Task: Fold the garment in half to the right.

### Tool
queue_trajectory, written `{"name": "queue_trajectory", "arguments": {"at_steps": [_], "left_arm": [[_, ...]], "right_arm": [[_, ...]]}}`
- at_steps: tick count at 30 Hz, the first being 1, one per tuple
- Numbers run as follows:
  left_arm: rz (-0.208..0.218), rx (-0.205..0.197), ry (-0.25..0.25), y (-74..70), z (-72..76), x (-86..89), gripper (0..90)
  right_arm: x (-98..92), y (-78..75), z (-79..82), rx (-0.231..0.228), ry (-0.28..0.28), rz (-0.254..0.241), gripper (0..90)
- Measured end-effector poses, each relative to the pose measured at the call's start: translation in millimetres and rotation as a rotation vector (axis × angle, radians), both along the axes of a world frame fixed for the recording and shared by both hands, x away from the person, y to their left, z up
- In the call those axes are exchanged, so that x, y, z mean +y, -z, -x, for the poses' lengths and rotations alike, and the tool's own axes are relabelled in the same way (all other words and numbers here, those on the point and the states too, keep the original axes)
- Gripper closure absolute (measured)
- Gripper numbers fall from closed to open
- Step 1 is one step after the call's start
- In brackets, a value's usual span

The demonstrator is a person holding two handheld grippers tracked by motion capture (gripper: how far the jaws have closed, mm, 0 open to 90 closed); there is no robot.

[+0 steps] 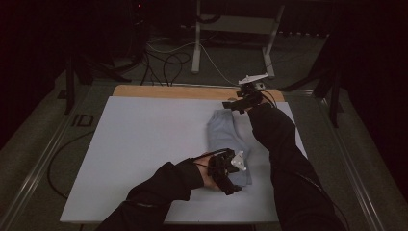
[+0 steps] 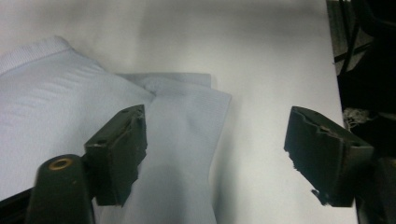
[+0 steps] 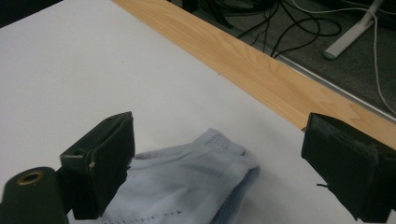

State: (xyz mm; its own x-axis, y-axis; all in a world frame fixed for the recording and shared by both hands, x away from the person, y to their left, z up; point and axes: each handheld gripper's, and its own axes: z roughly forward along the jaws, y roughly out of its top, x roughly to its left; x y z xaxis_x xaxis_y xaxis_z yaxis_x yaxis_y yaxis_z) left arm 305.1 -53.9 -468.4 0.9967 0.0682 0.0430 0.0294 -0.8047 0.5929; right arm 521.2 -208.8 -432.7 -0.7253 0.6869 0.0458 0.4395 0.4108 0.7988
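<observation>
A light blue-grey folded cloth [image 1: 226, 137] lies right of centre on the white board [image 1: 144, 144]. My left gripper [image 1: 232, 174] hovers at the cloth's near end and is open. In the left gripper view its jaws stand wide apart [image 2: 215, 154], the left one over the cloth [image 2: 60, 93] and the right one over bare board, gripping nothing. My right gripper [image 1: 232, 105] sits at the cloth's far end and is also open. In the right gripper view the cloth's hemmed edge [image 3: 187, 186] lies loose below its jaws [image 3: 219, 163].
A wooden strip [image 1: 168, 91] borders the far side of the board [image 3: 93, 60]. Beyond it, cables [image 1: 168, 57] and a white table frame [image 1: 197, 43] stand on the floor. The board's right edge [image 2: 334, 70] is close to the left gripper.
</observation>
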Motion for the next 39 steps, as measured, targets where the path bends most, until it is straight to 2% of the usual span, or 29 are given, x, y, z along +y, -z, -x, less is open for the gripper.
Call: {"name": "queue_trajectory", "arguments": {"at_steps": [1, 2, 3, 8, 9, 16, 20, 25, 27, 28, 30, 32, 33, 34, 37, 38, 39], "left_arm": [[-0.009, 0.014, 0.025, -0.7, -0.1, 4.5, 14.4], [-0.009, 0.014, 0.025, -0.7, -0.1, 4.5, 14.2], [-0.002, 0.033, 0.032, -1.4, -0.5, 7.9, 12.7], [-0.010, 0.030, 0.036, -3.6, 0.6, 13.9, 2.6], [0.000, 0.032, 0.031, -5.2, 0.8, 17.8, 0.6], [0.015, 0.010, 0.002, -10.9, 2.5, 34.8, 0.4], [0.030, 0.014, -0.033, -12.2, 3.5, 50.4, 0.3], [0.039, 0.013, -0.076, -12.6, 6.9, 75.3, 0.4], [0.043, 0.016, -0.088, -12.4, 7.1, 80.6, 0.4], [0.045, 0.009, -0.116, -12.2, 7.2, 90.6, 0.4], [0.050, 0.012, -0.127, -12.3, 7.5, 95.6, 0.4], [0.063, 0.000, -0.157, -11.2, 9.8, 109.5, 0.4], [0.063, 0.000, -0.157, -11.2, 9.8, 109.5, 0.4], [0.065, -0.001, -0.164, -10.7, 10.6, 113.9, 0.4], [0.073, -0.003, -0.187, -9.3, 12.0, 123.1, 0.4], [0.088, -0.009, -0.203, -5.4, 14.8, 135.2, 0.4], [0.088, -0.008, -0.202, -3.6, 15.3, 139.2, 0.4]], "right_arm": [[-0.1, 0.4, 2.2, 0.000, 0.000, -0.003, 9.5], [-0.1, 0.4, 2.2, 0.000, 0.000, -0.003, 9.5], [-0.2, 1.1, 3.7, -0.001, -0.003, -0.003, 9.5], [0.7, 2.1, 7.2, -0.004, -0.011, 0.005, 9.5], [1.7, 3.7, 11.3, -0.006, -0.022, 0.008, 9.6], [1.2, 10.2, 17.8, -0.005, -0.050, 0.027, 9.7], [-0.8, 13.3, 23.0, -0.006, -0.063, 0.027, 9.7], [-3.7, 19.5, 26.7, 0.017, -0.075, 0.026, 9.5], [-3.7, 23.7, 27.3, 0.033, -0.070, 0.040, 9.5], [-3.9, 25.9, 27.1, 0.038, -0.071, 0.042, 9.5], [-3.8, 28.3, 27.0, 0.046, -0.067, 0.039, 9.5], [-2.0, 35.0, 27.1, 0.059, -0.054, 0.045, 9.4], [-2.0, 35.0, 27.1, 0.059, -0.054, 0.045, 9.4], [0.3, 38.7, 26.7, 0.054, -0.033, 0.065, 9.4], [0.6, 41.5, 25.3, 0.063, -0.026, 0.061, 9.4], [2.2, 50.8, 20.8, 0.096, -0.011, 0.059, 9.4], [2.2, 53.2, 19.5, 0.109, -0.010, 0.052, 9.4]]}}
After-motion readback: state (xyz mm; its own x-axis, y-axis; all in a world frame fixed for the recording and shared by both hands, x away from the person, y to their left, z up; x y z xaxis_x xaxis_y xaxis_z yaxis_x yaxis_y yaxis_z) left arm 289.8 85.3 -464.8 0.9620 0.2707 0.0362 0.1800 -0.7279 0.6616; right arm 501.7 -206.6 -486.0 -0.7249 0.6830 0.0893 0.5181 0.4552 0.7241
